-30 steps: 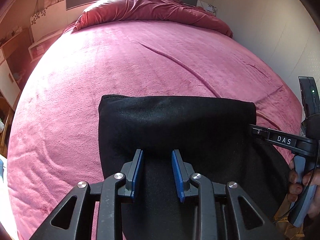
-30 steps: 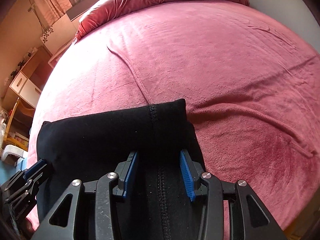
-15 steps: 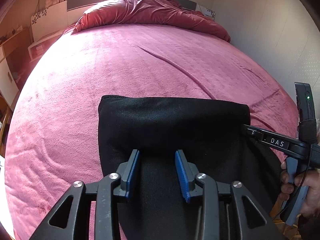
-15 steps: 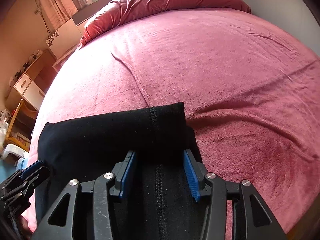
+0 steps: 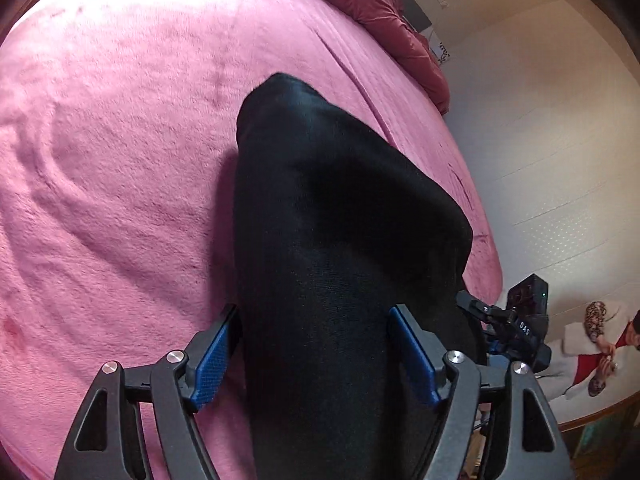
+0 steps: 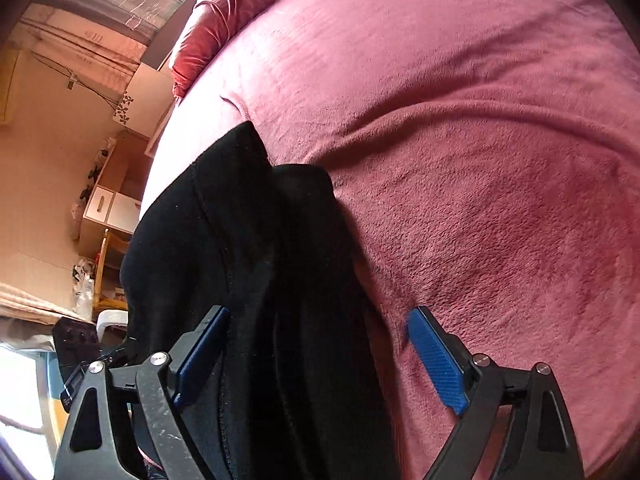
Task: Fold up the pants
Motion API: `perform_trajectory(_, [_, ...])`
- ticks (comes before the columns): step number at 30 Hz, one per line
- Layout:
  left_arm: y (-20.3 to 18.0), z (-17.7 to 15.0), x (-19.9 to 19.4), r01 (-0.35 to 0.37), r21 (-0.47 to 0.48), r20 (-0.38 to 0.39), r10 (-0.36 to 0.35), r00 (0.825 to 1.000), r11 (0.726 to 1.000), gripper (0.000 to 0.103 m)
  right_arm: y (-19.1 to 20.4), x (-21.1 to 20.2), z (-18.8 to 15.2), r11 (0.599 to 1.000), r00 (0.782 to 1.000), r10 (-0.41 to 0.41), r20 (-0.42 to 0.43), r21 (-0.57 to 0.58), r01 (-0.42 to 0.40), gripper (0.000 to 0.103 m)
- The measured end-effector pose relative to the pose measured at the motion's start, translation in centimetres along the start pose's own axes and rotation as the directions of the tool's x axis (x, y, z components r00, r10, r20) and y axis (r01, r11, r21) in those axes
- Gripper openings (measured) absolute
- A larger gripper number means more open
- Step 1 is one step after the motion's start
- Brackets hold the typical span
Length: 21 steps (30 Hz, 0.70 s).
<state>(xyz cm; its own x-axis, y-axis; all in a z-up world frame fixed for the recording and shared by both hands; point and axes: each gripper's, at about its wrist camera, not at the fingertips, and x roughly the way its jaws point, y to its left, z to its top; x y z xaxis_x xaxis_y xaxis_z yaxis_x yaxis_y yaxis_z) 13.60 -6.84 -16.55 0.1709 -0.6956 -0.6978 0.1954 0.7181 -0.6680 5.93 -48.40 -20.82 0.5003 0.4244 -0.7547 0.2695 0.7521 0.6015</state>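
Note:
The black pants (image 5: pixel 340 208) lie folded on the pink bed cover (image 5: pixel 120 160), near its front edge. My left gripper (image 5: pixel 314 312) straddles the fold's near end. Its jaws are opening wide, with the cloth lying between the blue pads (image 5: pixel 216 356), which no longer pinch it. In the right wrist view the pants (image 6: pixel 240 240) show a seam and bunch up on the left. My right gripper (image 6: pixel 318 312) is opening too: its left pad sits by the cloth and its right pad (image 6: pixel 436 356) stands free over the cover (image 6: pixel 480 160).
A red duvet (image 5: pixel 372 4) is heaped at the head of the bed. A white wall (image 5: pixel 560 140) runs along the bed's right side. A desk with drawers (image 6: pixel 104 208) and a chair stand beyond the left side. A hand holds the other gripper (image 5: pixel 516 328) by the bed's corner.
Both grippers' jaws have spread wide and let go of the pants. Both cameras have dropped and rolled, so the bed now looks tilted. The folded pants have settled on the cover.

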Motion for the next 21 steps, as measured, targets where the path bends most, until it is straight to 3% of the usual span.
perform_trajectory(1, [0.0, 0.1, 0.6, 0.008, -0.018, -0.022, -0.008, 1.000, 1.000, 0.074, 0.1, 0.2, 0.0, 1.000, 1.000, 0.011, -0.010, -0.012, -0.011, 0.091])
perform_trajectory(2, [0.0, 0.0, 0.9, 0.012, -0.023, -0.035, -0.013, 0.999, 1.000, 0.069, 0.6, 0.4, 0.0, 0.999, 1.000, 0.018, -0.026, -0.034, -0.019, 0.081])
perform_trajectory(3, [-0.1, 0.0, 1.0, 0.016, -0.018, -0.035, -0.016, 0.999, 1.000, 0.066, 1.1, 0.4, -0.1, 0.998, 0.998, 0.038, -0.042, -0.050, -0.040, 0.060])
perform_trajectory(5, [-0.4, 0.1, 0.7, 0.043, 0.003, -0.030, -0.043, 0.999, 0.999, 0.051, 2.2, 0.2, -0.3, 0.996, 0.998, 0.021, -0.057, -0.086, -0.026, 0.053])
perform_trajectory(6, [-0.6, 0.1, 0.2, 0.054, 0.020, -0.023, -0.053, 0.998, 0.998, 0.049, 2.8, 0.1, -0.4, 0.994, 0.998, 0.010, -0.061, -0.111, -0.017, 0.049])
perform_trajectory(10, [-1.3, 0.2, -2.1, 0.098, 0.069, 0.001, -0.098, 0.995, 0.993, 0.044, 5.3, -0.9, -0.4, 0.989, 0.999, 0.016, -0.052, -0.147, -0.023, 0.044])
perform_trajectory(14, [-1.5, 1.3, -6.0, 0.108, 0.120, 0.073, -0.117, 0.990, 0.987, 0.044, 9.4, -0.7, 0.8, 0.975, 0.997, 0.064, -0.044, -0.212, -0.072, 0.044])
perform_trajectory(21, [1.6, 7.4, -11.3, 0.004, 0.110, 0.194, -0.025, 0.981, 0.994, 0.044, 17.8, 6.2, 6.0, 0.951, 0.988, 0.134, -0.071, -0.272, -0.148, 0.044])
